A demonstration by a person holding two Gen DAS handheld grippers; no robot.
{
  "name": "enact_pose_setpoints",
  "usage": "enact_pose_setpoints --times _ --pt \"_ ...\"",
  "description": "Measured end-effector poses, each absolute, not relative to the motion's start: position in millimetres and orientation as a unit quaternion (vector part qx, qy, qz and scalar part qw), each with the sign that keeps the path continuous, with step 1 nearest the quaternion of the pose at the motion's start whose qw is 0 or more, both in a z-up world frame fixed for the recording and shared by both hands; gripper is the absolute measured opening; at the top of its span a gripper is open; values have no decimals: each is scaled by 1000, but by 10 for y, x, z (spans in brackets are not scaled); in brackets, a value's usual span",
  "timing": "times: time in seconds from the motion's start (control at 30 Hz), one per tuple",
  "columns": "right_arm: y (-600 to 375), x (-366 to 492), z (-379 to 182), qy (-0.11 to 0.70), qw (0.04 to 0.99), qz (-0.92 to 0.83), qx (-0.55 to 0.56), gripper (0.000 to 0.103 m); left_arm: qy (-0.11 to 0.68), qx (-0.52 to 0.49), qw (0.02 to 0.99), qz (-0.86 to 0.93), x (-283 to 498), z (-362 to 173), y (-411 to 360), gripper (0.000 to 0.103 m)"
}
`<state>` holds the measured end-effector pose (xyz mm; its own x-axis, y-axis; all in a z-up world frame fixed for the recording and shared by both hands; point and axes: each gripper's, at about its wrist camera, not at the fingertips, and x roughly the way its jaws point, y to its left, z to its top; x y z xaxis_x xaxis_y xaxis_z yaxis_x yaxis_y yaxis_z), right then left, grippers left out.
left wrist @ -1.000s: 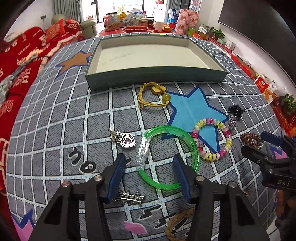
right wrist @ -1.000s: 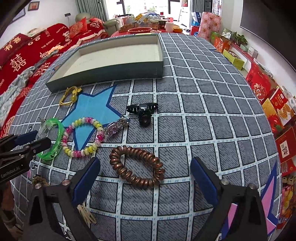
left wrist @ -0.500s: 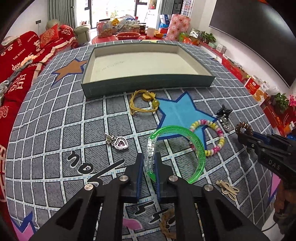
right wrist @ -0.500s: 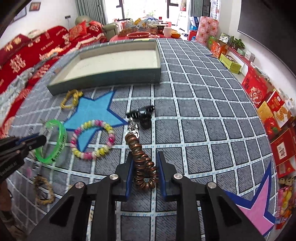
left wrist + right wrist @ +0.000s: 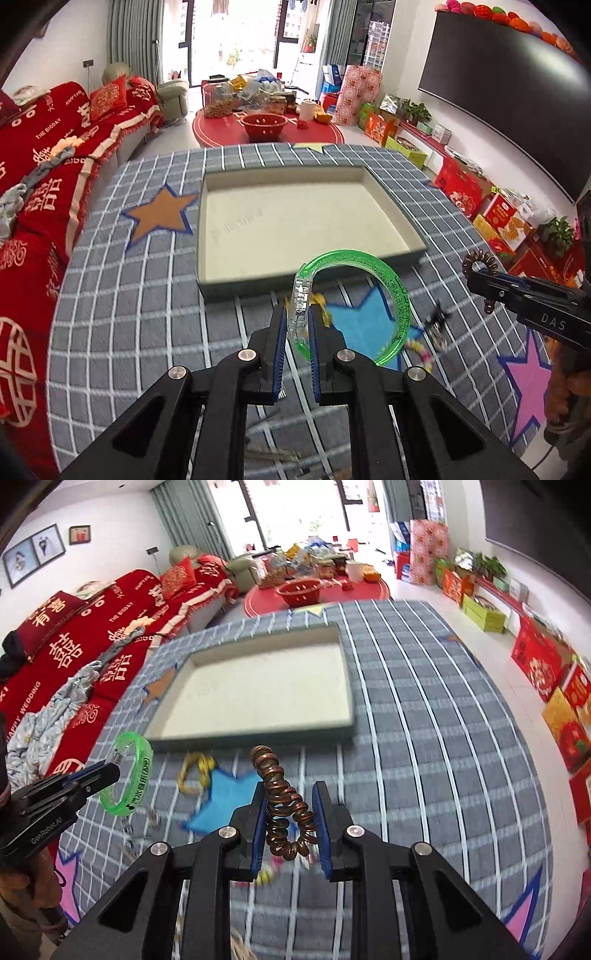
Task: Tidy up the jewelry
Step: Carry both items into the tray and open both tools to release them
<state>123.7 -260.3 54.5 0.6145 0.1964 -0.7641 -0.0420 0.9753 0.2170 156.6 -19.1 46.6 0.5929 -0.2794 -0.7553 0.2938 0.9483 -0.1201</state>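
Sorting the jewelry has only just begun, as far as I can judge. The big flat box (image 5: 299, 221) on the checked cloth (image 5: 122, 302) has nothing in it yet.

The left gripper (image 5: 296, 341) is squeezed tight on a green bangle (image 5: 388, 273), pinching its clear clasp. The bangle is up in the air, just in front of the box. It is see-through green with a bit of sparkle and has dark writing on its outside.

The right gripper (image 5: 289, 821) is closed on a brown curly hair tie (image 5: 282, 805). The hair tie is up off the cloth too. It looks like a shiny copper spring, squashed long and thin, with its top end poking up.

Both still need to go into the box. A yellow cord (image 5: 195, 771) near the blue star (image 5: 221, 801) also waits on the cloth, and some other small pieces are too blurry to name.
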Motion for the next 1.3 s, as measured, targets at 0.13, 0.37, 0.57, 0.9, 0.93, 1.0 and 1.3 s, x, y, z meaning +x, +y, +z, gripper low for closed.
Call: enact_pose_setpoints --times 0.13,0.37,0.57,0.9,0.93,1.0,1.3 --pt "-2505 1634 655 431 895 80 82 26 420 2 896 -144 1939 524 -180 25" --pt "-2433 2426 636 440 890 81 85 26 426 -3 897 -115 2635 413 -249 25" --pt "-2475 2928 366 462 878 68 102 26 442 11 892 -91 3087 141 -351 25" --pt "-2515 3275 -131 494 862 41 107 26 467 39 881 -72 3337 -225 -418 25" --pt "-2490 3272 -154 495 862 39 101 26 466 42 881 -69 3337 -240 -424 25" --pt "-2463 3272 -207 499 861 39 94 26 469 47 880 -65 3346 -268 -445 25" --pt "-2430 3236 -212 503 857 46 100 53 467 59 881 -51 3299 -240 -467 25"
